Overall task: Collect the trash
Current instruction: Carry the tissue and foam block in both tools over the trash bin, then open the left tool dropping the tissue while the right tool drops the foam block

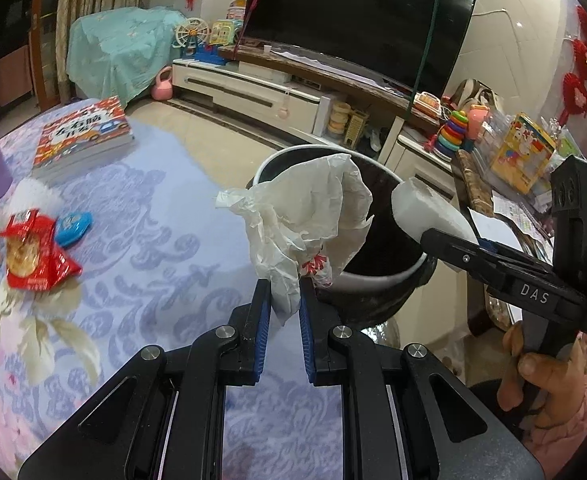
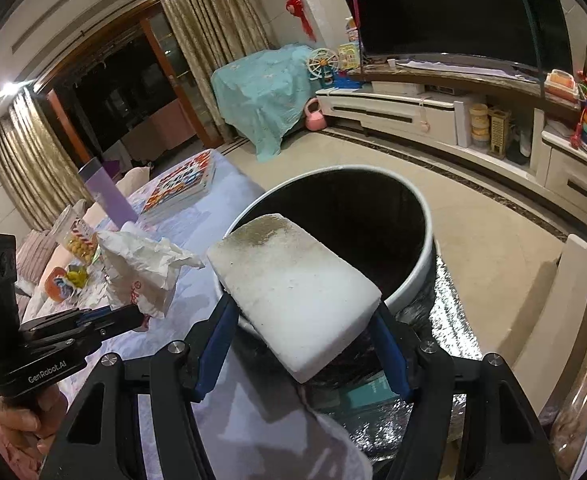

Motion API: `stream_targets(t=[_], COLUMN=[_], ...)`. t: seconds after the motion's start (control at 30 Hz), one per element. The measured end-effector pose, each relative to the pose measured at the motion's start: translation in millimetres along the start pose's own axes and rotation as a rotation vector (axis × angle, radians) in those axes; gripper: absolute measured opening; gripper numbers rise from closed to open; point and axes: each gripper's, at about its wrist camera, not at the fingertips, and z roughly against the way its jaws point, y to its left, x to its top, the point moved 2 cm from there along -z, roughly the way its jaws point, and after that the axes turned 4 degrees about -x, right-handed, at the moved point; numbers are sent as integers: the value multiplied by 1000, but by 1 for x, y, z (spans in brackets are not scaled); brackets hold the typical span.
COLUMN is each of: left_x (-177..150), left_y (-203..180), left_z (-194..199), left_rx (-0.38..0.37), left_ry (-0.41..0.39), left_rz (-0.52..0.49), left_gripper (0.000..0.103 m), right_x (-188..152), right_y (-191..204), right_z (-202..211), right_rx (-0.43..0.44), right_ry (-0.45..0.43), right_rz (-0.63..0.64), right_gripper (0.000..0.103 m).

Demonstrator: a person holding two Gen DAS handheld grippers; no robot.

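Two hand-held grippers are at work, each carrying one piece of trash. Nearest, the left hand-held gripper (image 1: 284, 300) is pinched narrow on a crumpled white plastic bag with red print (image 1: 305, 216), which stands up from its blue pads over the near rim of one round black bin with a white rim (image 1: 373, 280). The right hand-held gripper (image 2: 305, 344) clamps a white rectangular foam block (image 2: 293, 292), tilted over that bin's mouth; the pads' contact lies hidden beneath it. Left on the floral-clothed counter (image 1: 165, 240) lie one red snack wrapper (image 1: 33, 252), blurred, one small blue packet (image 1: 72, 225), and farther off one colourful book (image 1: 85, 134).
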Motion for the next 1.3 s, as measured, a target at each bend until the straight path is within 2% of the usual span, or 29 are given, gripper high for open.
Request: stream_targets(t=[0.53,1.3], left_x=[28,44], left_y=[-18,-24], left_z=[-33,-68], left_rx=[14,18], left_ry=[32,87], left_rz=[-48,-77], left_gripper=[13,14], right_x=[22,39], right_y=[-17,-31], right_z=[-15,-36], right_rx=[-37,-51], right_ry=[18,47], right_rz=[11,27], right_gripper=[68,69])
